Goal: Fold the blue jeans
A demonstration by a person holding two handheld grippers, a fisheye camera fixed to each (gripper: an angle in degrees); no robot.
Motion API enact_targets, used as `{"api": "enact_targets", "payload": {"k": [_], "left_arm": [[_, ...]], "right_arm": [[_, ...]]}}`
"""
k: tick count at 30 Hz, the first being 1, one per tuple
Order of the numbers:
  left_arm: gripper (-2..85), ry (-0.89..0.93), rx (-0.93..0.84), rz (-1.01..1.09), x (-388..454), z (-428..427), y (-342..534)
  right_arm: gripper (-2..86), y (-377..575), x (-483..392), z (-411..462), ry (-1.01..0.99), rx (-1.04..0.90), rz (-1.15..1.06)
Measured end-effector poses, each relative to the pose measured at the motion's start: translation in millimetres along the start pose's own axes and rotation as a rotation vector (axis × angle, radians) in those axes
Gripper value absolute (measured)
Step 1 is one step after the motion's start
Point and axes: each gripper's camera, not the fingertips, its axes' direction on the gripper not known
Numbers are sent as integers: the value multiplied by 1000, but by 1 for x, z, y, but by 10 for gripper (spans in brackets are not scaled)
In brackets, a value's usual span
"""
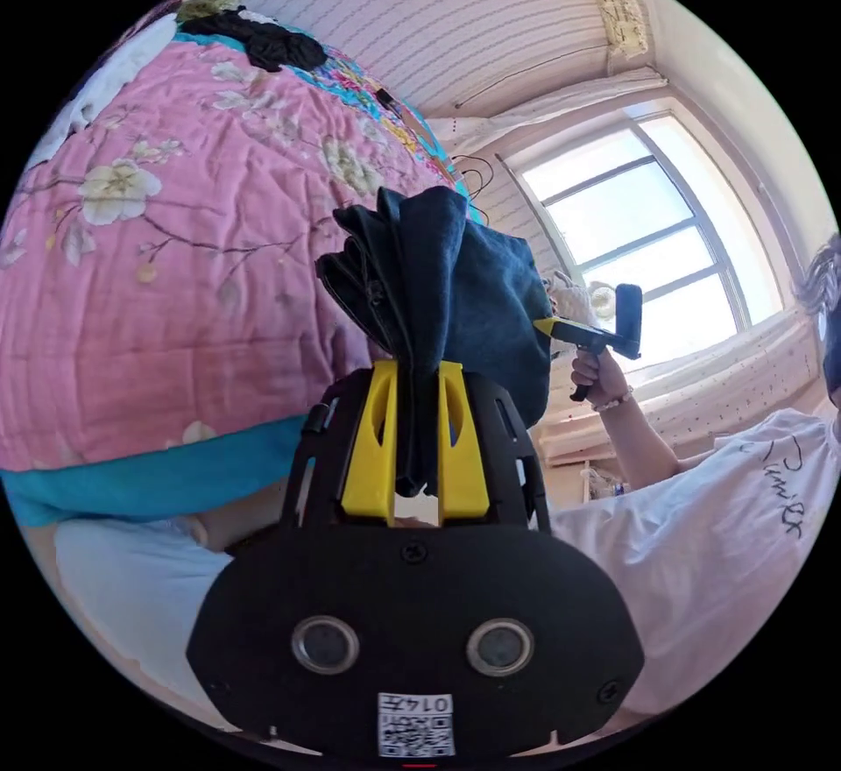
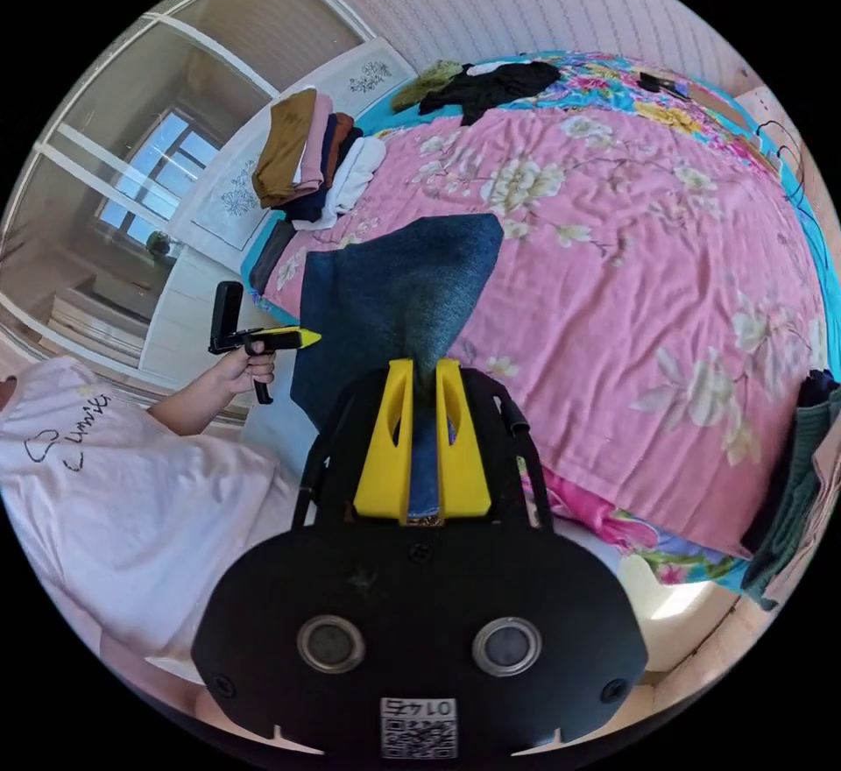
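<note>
Pink flowered quilt point(image 2: 631, 280) covers the bed, with a stack of folded clothes point(image 2: 311, 158) near its far edge. Above the quilt hang the blue jeans point(image 2: 394, 298), lifted off the bed and stretched between the two grippers. The left gripper point(image 1: 413, 447) has its yellow jaws pressed on a bunched, folded edge of the denim, which rises just past the jaw tips. The right gripper point(image 2: 422, 447) pinches another edge the same way, cloth fanning out beyond it.
</note>
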Motion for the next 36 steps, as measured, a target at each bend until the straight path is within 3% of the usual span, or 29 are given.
{"api": "enact_targets", "payload": {"k": [7,12,15,18,20,22,25,29,36], "left_arm": [[71,152,-32,176,84,83,-43],[82,313,-76,360,212,193,-109],[97,374,-112,356,271,279,-142],[83,204,-249,348,303,366,-151],[75,38,-249,377,316,391,-149],[72,15,-185,404,323,396,-146],[75,15,-188,438,326,395,-144],[71,84,-205,424,314,367,-136],[66,50,-150,538,263,244,-74]], "right_arm": [[35,59,-1,-120,176,165,55],[47,90,9,-243,411,287,126],[72,101,42,-319,558,315,285],[86,111,100,-344,763,270,564],[82,119,136,-323,728,264,621],[74,123,164,-295,729,188,663],[71,132,172,-282,728,322,641],[69,119,160,-266,758,243,609],[67,116,121,-229,777,218,546]]}}
